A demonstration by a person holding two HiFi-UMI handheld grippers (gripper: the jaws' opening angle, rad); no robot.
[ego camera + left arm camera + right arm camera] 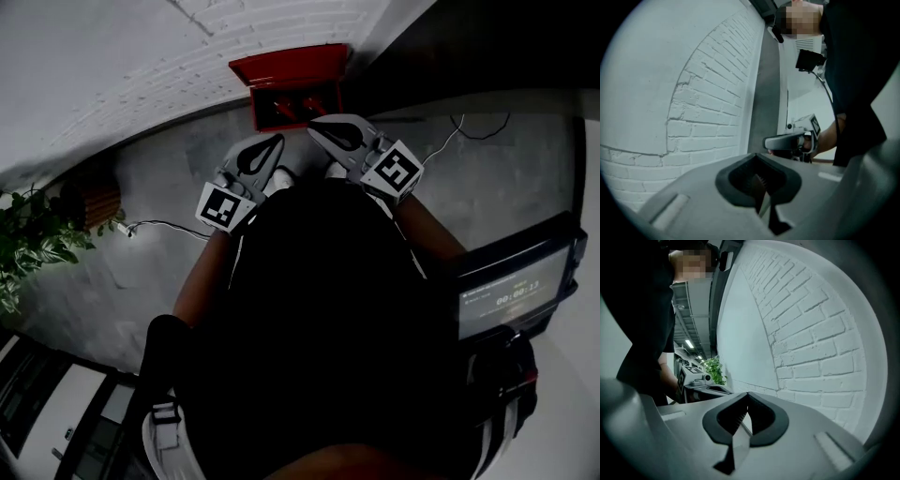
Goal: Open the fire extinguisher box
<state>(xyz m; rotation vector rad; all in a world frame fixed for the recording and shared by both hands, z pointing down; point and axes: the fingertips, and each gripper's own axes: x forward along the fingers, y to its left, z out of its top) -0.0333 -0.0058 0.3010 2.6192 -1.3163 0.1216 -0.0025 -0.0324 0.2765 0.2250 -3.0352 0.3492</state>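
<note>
Fire extinguisher box (292, 84): stood open at white brick wall (141, 56).
Left gripper (277, 141), right gripper (315, 126): held side by side near box.
Plant (33, 239): sat far left.

My head camera looks steeply down; both gripper cameras sit close to the brick wall (811, 333), which all three views share.

White brick wall (141, 56), grey concrete floor (487, 178)

Red box (291, 80), cable (173, 223) on floor (141, 169)
</note>
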